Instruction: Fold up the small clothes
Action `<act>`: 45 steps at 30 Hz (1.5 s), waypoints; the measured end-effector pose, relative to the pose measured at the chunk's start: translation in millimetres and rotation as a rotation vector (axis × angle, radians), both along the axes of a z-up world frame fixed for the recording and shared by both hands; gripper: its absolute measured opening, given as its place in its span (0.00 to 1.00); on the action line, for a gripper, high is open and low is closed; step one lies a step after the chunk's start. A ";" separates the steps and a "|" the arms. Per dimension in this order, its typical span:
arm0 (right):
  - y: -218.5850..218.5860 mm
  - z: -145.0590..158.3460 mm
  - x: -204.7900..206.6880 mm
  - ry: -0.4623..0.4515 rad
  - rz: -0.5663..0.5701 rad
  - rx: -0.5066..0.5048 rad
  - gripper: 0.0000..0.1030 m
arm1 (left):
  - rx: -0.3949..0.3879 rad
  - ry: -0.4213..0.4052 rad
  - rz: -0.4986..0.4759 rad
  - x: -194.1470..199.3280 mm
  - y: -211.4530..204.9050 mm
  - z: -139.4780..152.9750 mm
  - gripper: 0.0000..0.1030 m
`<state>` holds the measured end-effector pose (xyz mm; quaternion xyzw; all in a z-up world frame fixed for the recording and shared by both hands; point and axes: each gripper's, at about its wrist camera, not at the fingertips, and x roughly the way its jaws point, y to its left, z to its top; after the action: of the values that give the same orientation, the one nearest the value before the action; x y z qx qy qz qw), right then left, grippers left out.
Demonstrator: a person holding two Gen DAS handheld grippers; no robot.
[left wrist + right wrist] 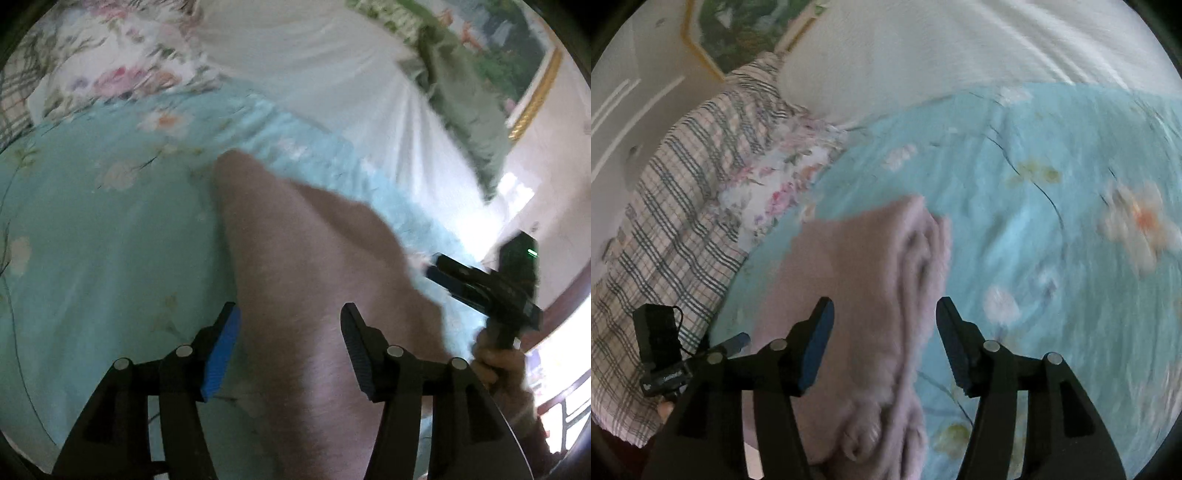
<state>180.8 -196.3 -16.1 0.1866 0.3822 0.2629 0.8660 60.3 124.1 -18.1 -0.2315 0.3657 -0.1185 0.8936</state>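
A folded pinkish-mauve fuzzy garment [314,280] lies on a light blue floral bedspread [92,229]. My left gripper [290,332] is open just above its near end, the jaws wide on either side, holding nothing. In the right wrist view the same garment [871,280] shows layered folded edges on its right side. My right gripper [884,328] is open above it, empty. The right gripper also shows in the left wrist view [443,269] at the garment's right edge, a hand on its handle. The left gripper shows at the left of the right wrist view [738,341].
A white sheet [332,74] covers the bed beyond the bedspread. A floral pillow [122,70] and a plaid cloth [676,206] lie at one side. A green cloth [465,110] and a framed picture [517,44] are at the far right.
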 end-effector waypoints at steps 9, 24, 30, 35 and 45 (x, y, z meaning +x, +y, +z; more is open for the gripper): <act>34.8 -17.0 76.4 0.097 0.053 -0.020 0.12 | 0.015 -0.018 -0.157 4.0 -29.6 2.5 0.47; 0.1 -51.3 60.2 0.138 -0.101 0.014 0.08 | -0.013 0.043 -0.194 9.5 -40.3 -26.4 0.47; -1.9 -11.5 22.2 0.065 -0.113 0.040 0.12 | 0.041 0.041 -0.199 0.9 -47.4 -18.7 0.47; 11.9 11.2 -46.4 0.009 -0.012 0.078 0.12 | -0.032 0.015 -0.195 -14.5 -37.6 -11.1 0.47; 21.3 -51.1 -88.3 0.164 -0.010 -0.139 0.05 | 0.028 0.031 -0.294 -53.3 -48.1 -26.9 0.47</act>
<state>92.5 -175.0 -67.2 0.1488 0.4680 0.2153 0.8441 7.0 76.0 -45.1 -0.1650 0.4112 -0.2395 0.8639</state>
